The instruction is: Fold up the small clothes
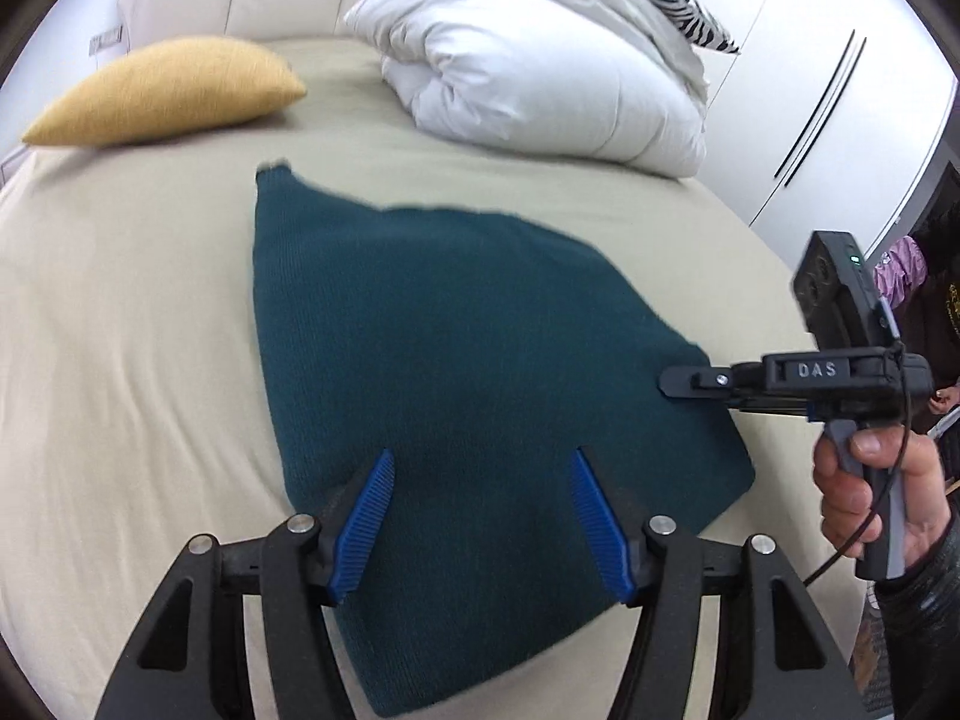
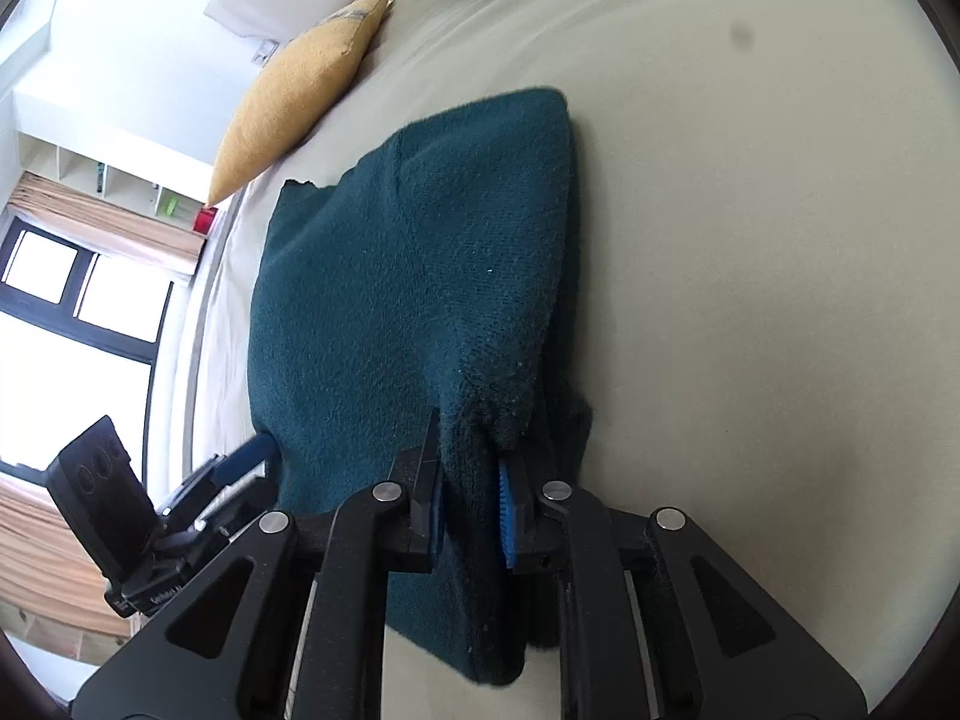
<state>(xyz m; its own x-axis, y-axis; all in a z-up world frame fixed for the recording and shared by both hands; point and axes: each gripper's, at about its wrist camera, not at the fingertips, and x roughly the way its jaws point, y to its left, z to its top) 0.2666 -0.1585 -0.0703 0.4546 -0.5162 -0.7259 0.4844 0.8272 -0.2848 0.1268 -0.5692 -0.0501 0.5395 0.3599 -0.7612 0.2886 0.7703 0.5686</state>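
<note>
A dark teal knit garment [image 1: 456, 348] lies on the beige bed sheet [image 1: 120, 324]. My left gripper [image 1: 483, 462] is open just above the garment's near part, its blue pads wide apart, holding nothing. My right gripper [image 2: 471, 468] is shut on a bunched edge of the teal garment [image 2: 390, 276] and lifts that edge off the sheet. In the left wrist view the right gripper [image 1: 672, 384] comes in from the right, held by a hand, at the garment's right edge. The left gripper [image 2: 246, 456] shows at the lower left in the right wrist view.
A yellow cushion [image 1: 168, 90] lies at the back left of the bed. A rolled white duvet [image 1: 540, 66] with a zebra-print cloth sits at the back. White wardrobe doors [image 1: 840, 72] stand to the right. A window [image 2: 72, 300] is beyond the bed's far side.
</note>
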